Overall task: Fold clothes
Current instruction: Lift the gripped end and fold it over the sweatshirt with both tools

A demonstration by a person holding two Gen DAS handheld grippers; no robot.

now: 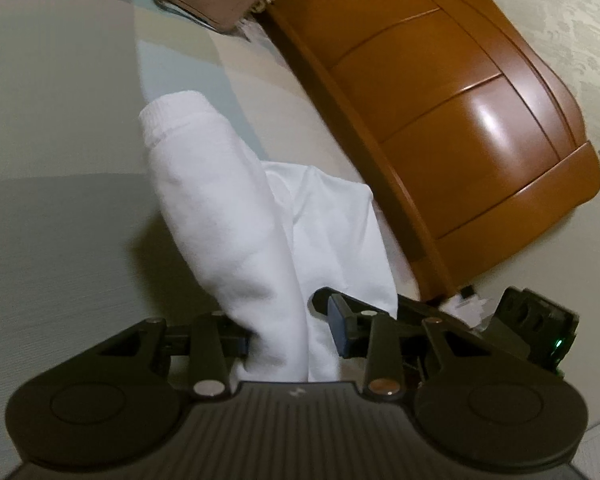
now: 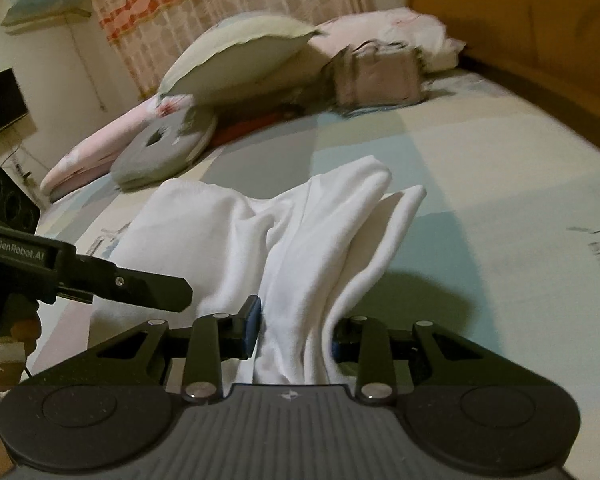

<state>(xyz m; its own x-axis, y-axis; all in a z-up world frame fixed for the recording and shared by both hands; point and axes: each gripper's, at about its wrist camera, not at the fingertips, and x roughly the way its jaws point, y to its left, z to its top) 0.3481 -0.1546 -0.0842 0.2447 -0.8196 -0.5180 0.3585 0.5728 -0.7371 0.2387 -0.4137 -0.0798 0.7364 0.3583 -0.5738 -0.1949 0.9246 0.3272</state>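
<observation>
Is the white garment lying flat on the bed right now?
No, the white garment hangs bunched from the right gripper, casting a shadow on the bed.

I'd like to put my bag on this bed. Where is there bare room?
The bedsheet is bare to the right of the white garment, up to the wooden bed frame. It is also bare to the left of the sleeve. The far end is crowded with pillows.
</observation>
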